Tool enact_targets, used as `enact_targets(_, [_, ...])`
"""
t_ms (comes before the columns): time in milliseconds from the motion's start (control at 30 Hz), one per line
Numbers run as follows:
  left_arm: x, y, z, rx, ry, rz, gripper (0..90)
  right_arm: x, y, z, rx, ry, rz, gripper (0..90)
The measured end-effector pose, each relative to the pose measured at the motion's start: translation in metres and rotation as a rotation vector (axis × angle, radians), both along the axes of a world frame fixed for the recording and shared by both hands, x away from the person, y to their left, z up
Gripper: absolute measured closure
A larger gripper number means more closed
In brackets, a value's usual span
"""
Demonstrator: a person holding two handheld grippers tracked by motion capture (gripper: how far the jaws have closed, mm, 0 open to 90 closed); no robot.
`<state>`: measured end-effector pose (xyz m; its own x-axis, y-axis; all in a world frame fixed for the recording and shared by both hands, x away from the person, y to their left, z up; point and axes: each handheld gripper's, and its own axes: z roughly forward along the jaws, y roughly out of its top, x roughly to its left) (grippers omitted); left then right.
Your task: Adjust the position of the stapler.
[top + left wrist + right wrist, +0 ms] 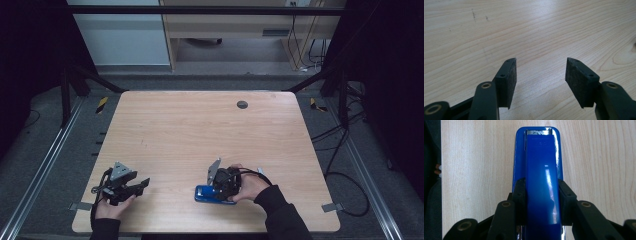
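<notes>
A blue stapler (206, 195) lies flat on the wooden table (200, 130) near its front edge, right of centre. My right gripper (220, 187) is shut on the blue stapler (541, 177), its two black pads pressing on both long sides of the body. The stapler's nose points away from the camera in the right gripper view. At the front left corner of the table my left gripper (142, 184) rests low in a hand. Its jaws stand wide apart in the left gripper view, and the left gripper (541, 77) has only bare wood between its pads.
A small dark round grommet (242, 104) sits in the tabletop near the far edge. Black cables (345, 150) trail on the floor at the right. A metal frame surrounds the table, with a wooden desk (240, 25) behind it.
</notes>
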<state>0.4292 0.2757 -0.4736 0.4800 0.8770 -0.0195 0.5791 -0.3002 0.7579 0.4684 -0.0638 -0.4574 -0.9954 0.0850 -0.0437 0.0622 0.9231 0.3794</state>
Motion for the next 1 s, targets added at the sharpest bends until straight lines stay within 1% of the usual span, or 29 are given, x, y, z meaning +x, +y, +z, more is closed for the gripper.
enact_targets(100, [0.0, 0.001, 0.0, 0.001, 0.001, 0.0, 42.3, 0.002, 0.0, -0.001, 0.002, 0.01, 0.016, 65.8])
enact_targets(167, [0.0, 0.001, 0.0, 0.002, 0.001, 0.0, 42.3, 0.003, 0.0, -0.001, 0.0, 0.024, 0.008, 65.9])
enact_targets(267, [0.0, 0.0, 0.0, 0.004, 0.001, -0.003, 42.4, 0.005, 0.0, 0.0, -0.007, 0.021, 0.014, 65.9])
enact_targets(333, [0.0, 0.0, 0.0, 0.001, 0.0, -0.001, 42.4, 0.007, -0.001, 0.001, -0.005, 0.013, 0.021, 65.9])
enact_targets(367, [0.0, 0.0, 0.0, 0.001, 0.0, -0.001, 42.4, 0.007, -0.002, 0.0, 0.0, 0.016, 0.021, 65.9])
enact_targets(467, [0.0, 0.0, 0.0, 0.004, 0.002, -0.002, 42.4, 0.009, -0.003, -0.001, -0.005, 0.011, 0.026, 65.9])
enact_targets(567, [0.0, 0.0, -0.001, 0.005, 0.002, -0.003, 42.4, 0.01, -0.004, -0.002, 0.005, 0.008, 0.029, 65.9])
enact_targets(733, [0.0, -0.001, -0.001, 0.008, 0.004, -0.006, 42.4, 0.011, -0.005, -0.002, 0.013, 0.016, 0.041, 65.8])
enact_targets(900, [0.0, -0.001, -0.001, 0.009, 0.005, -0.009, 42.4, 0.01, -0.005, -0.003, 0.017, 0.011, 0.033, 65.8])
enact_targets(1000, [0.0, -0.001, -0.001, 0.009, 0.004, -0.011, 42.5, 0.011, -0.006, -0.002, 0.018, 0.017, 0.034, 65.9])
